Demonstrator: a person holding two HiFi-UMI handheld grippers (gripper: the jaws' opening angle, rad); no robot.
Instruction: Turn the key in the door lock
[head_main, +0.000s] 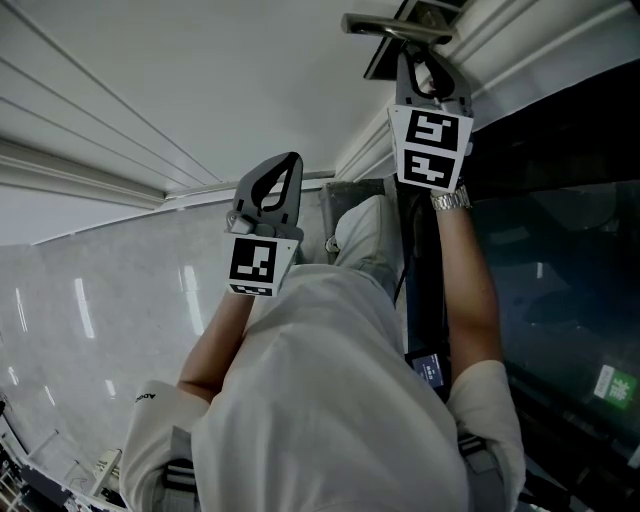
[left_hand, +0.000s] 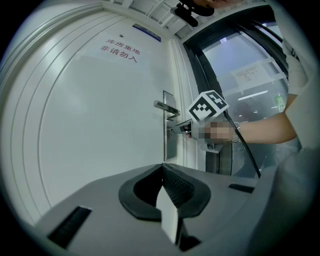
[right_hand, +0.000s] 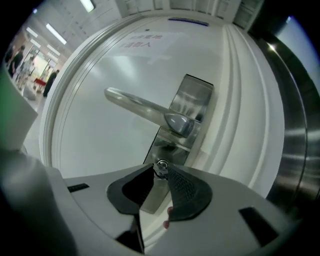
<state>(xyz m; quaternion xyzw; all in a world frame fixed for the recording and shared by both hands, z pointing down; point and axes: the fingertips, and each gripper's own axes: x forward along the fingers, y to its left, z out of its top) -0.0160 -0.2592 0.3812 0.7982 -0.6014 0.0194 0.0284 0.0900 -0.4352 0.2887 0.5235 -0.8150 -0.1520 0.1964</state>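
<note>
My right gripper (right_hand: 161, 176) pinches the key (right_hand: 160, 167) by its head, just below the lever handle (right_hand: 142, 107). Both sit on the lock plate (right_hand: 194, 97), near the latch edge of the door (right_hand: 95, 150). The key's shaft runs straight ahead along my pointing line into the plate, so I judge turning it means rolling that wrist. My left gripper (left_hand: 162, 172), jaws pressed together and empty, hangs well back from the door.

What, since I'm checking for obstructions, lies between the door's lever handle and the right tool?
Only bare lock plate; the right tool pinches the key just below the lever handle. Right gripper view shows it.
</note>
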